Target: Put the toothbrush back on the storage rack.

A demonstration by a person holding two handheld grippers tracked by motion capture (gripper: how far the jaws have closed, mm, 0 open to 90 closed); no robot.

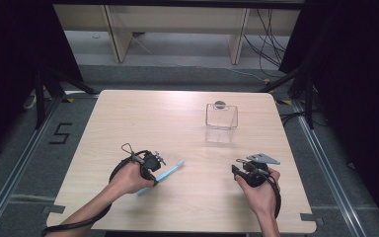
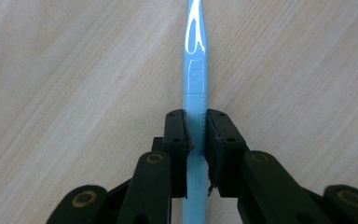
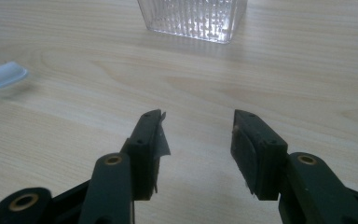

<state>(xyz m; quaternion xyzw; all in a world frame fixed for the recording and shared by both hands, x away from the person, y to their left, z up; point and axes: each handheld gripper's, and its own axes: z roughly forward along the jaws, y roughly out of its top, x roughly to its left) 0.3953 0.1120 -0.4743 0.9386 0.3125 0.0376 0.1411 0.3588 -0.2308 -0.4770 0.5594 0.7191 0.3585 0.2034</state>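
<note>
Here the blue toothbrush (image 2: 195,93) is clamped by its handle between the pads of the left gripper (image 2: 196,116), low over the table (image 1: 187,197) near its front left. The right gripper (image 3: 198,119) is held with jaws wide and bare, aimed at the clear cup (image 3: 193,18), which stands well apart.

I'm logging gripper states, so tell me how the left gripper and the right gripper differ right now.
The left gripper is shut on the blue toothbrush, its handle between the pads; the right gripper is open with nothing between its jaws. The left gripper points at bare table, while the right gripper faces the clear container. Both have black jaws and sit low over the table.
</note>
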